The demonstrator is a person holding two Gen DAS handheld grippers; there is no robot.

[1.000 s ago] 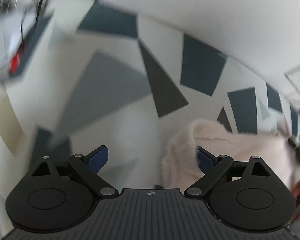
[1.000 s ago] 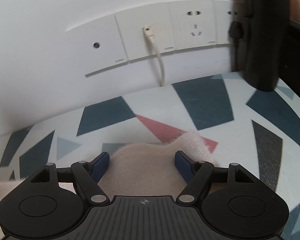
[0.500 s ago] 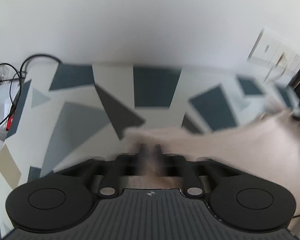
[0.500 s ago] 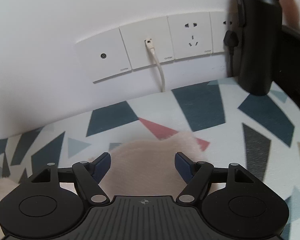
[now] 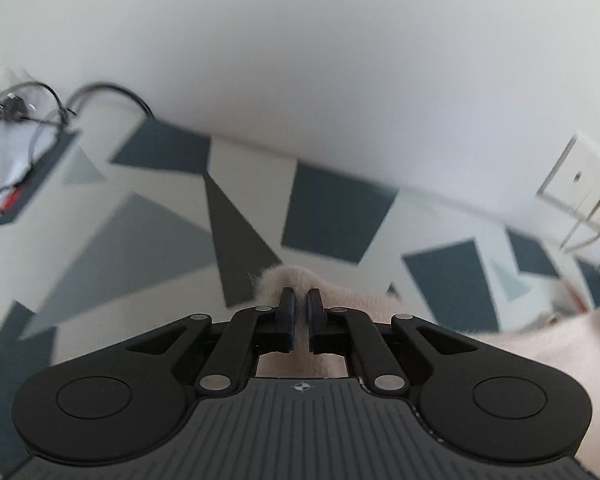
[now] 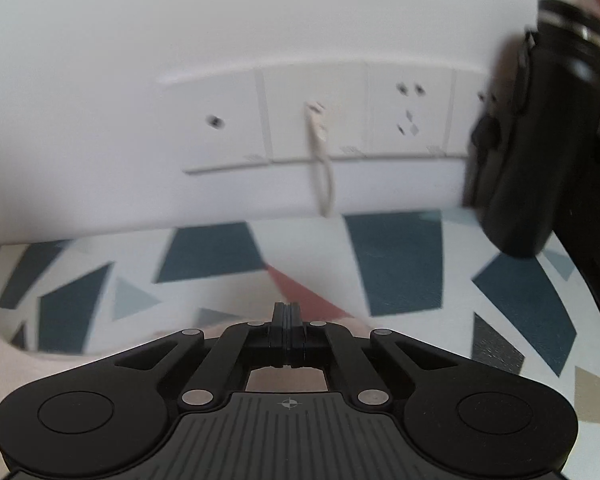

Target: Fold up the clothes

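The left tool (image 5: 301, 300) is clamped on a corner of the pink garment (image 5: 520, 344); the right tool (image 6: 286, 312) is pressed together (cloth hidden). Next: carry the edge across the desk (image 5: 140, 240).

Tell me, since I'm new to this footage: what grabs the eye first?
The left tool is pinched on a fluffy pale pink garment low in its view. Beneath lies a tablecloth of dark geometric patches. A black bottle stands far right beside the wall sockets.
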